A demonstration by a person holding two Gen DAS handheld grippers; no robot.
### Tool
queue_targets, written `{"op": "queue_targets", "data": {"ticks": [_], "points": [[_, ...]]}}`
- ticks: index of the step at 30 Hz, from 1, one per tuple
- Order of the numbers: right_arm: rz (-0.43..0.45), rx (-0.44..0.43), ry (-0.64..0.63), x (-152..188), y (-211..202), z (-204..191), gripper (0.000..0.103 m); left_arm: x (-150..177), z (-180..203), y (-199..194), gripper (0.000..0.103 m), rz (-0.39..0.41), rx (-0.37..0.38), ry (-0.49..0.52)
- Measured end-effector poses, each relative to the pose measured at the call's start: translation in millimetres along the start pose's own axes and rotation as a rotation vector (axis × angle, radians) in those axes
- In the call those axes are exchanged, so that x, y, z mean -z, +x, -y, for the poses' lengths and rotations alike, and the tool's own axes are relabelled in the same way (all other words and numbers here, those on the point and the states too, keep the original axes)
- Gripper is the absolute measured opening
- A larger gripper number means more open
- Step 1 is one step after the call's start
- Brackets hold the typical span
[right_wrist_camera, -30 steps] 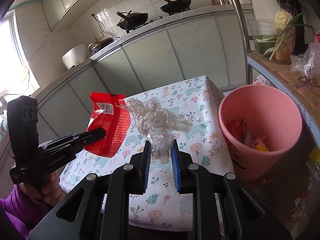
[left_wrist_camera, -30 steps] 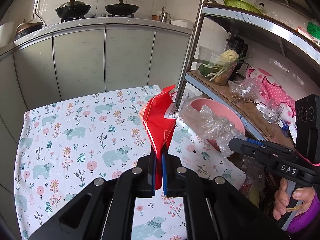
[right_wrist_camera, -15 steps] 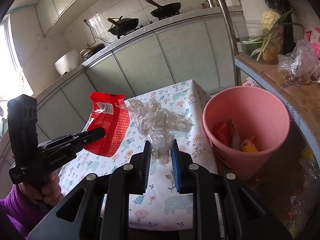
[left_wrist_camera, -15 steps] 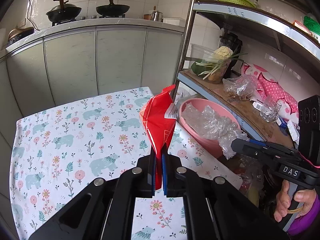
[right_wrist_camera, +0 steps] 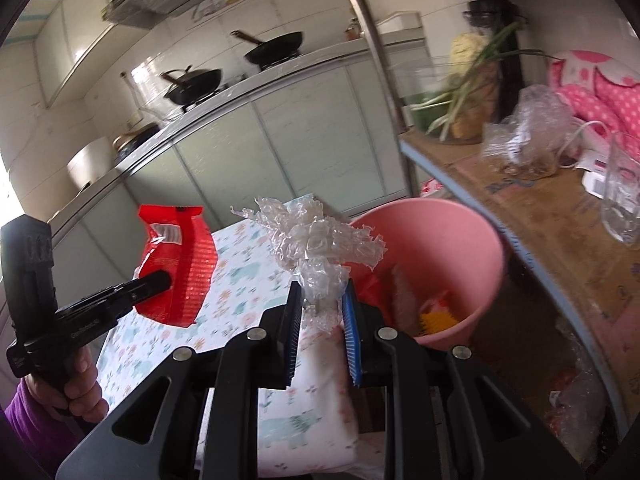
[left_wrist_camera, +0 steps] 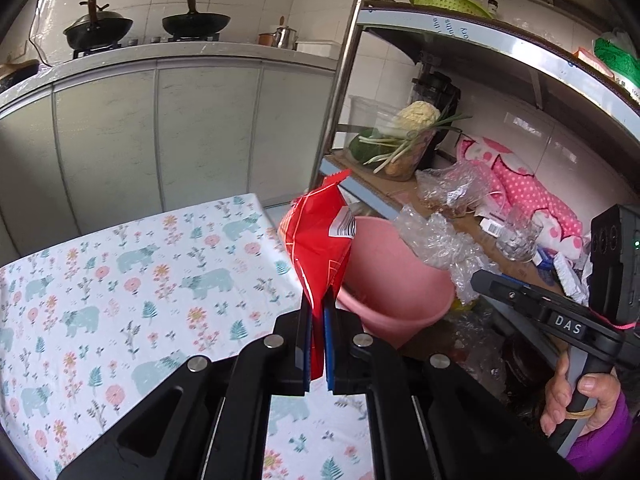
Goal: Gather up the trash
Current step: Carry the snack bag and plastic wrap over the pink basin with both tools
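Left wrist view: one left gripper (left_wrist_camera: 316, 312) clenched on one red wrapper (left_wrist_camera: 320, 240) — held upright over the table edge, just before the bin.
Right gripper (right_wrist_camera: 320, 304): pinching one crumpled clear plastic wad (right_wrist_camera: 316, 244), raised beside the bin rim.
Bin: one pink bin (right_wrist_camera: 484, 264) beside the floral tablecloth (left_wrist_camera: 120, 280) — several scraps inside.
Counter: two black woks (left_wrist_camera: 98, 30) behind.

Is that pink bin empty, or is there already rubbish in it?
Not empty. The right-wrist view looks into the pink bin and shows red and yellow wrappers at the bottom, far below the rim.
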State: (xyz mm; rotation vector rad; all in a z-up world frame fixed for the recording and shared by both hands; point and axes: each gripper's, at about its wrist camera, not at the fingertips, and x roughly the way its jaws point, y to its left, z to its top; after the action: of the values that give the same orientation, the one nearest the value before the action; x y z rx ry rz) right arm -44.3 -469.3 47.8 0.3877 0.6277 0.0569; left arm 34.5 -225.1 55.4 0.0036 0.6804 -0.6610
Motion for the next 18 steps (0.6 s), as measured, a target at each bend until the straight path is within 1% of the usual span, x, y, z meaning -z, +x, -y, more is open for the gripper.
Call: {"op": "queue_targets", "data": {"ticks": [5,7,12,18], "points": [[-0.008,0.034,0.028,-1.2,8.2,16.3,0.020,-13.0,14.8,18.1,0.004,0.011,0.047,0.018],[-0.018,0.044,0.040,-1.1,13.9,22.7,0.020,-19.0,18.8,28.0,0.004,0.009,0.065,0.010],[-0.041,0.071,0.055,-2.1,28.6,34.8,0.020,-33.1,25.0,59.1,0.004,-0.017,0.118,-0.025],[-0.065,0.105,0.076,-1.5,48.8,50.0,0.020,-36.1,31.3,101.7,0.004,-0.073,0.155,-0.058]]}}
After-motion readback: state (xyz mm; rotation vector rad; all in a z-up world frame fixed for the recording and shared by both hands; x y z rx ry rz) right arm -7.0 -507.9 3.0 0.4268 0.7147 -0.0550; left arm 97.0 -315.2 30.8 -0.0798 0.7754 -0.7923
